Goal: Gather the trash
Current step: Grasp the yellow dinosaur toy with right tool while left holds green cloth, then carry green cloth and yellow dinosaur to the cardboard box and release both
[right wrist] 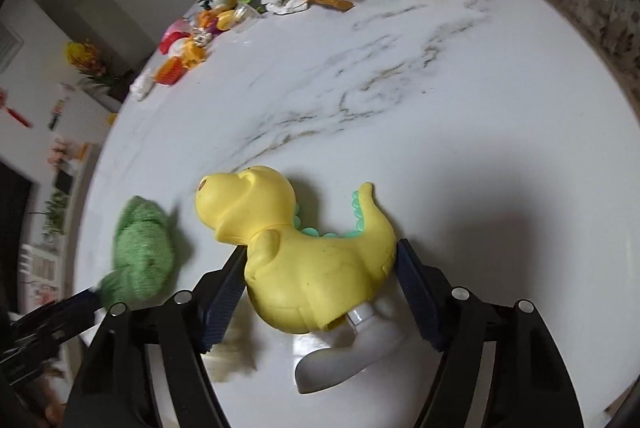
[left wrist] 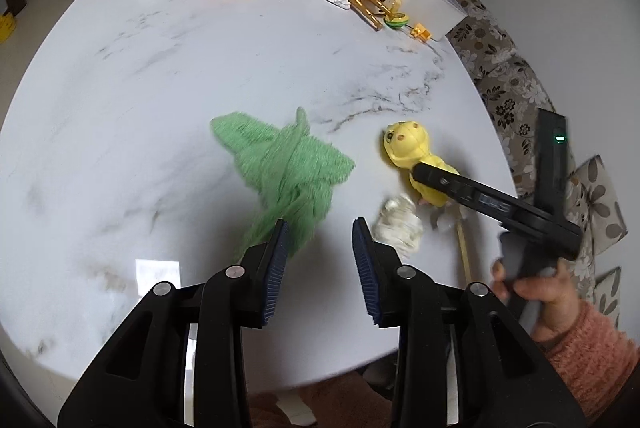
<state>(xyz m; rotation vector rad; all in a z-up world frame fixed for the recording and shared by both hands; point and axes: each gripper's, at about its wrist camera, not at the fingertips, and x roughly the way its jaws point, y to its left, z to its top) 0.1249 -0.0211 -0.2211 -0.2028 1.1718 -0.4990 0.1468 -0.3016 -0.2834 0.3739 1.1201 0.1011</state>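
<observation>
Right tool (right wrist: 320, 288) clamps the yellow dinosaur (right wrist: 316, 268) at lower centre.
Left tool (left wrist: 320, 260) gapes beside the green cloth (left wrist: 280, 163), probably to clear the desk (left wrist: 200, 67).

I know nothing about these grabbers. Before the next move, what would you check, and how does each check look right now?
1. Right gripper around the yellow plastic dinosaur toy: ok, a pad on each side of its body.
2. Grip firm enough to lift: cannot tell.
3. Left gripper free to grab: ok, jaws apart, nothing between them.
4. Fuzzy green cloth out of the way: not ok, it lies against the left finger.
5. Crumpled white tissue reachable: ok, just beside the left gripper on the white marble table.
6. Trash container visible: cannot tell, none clearly shown.
</observation>
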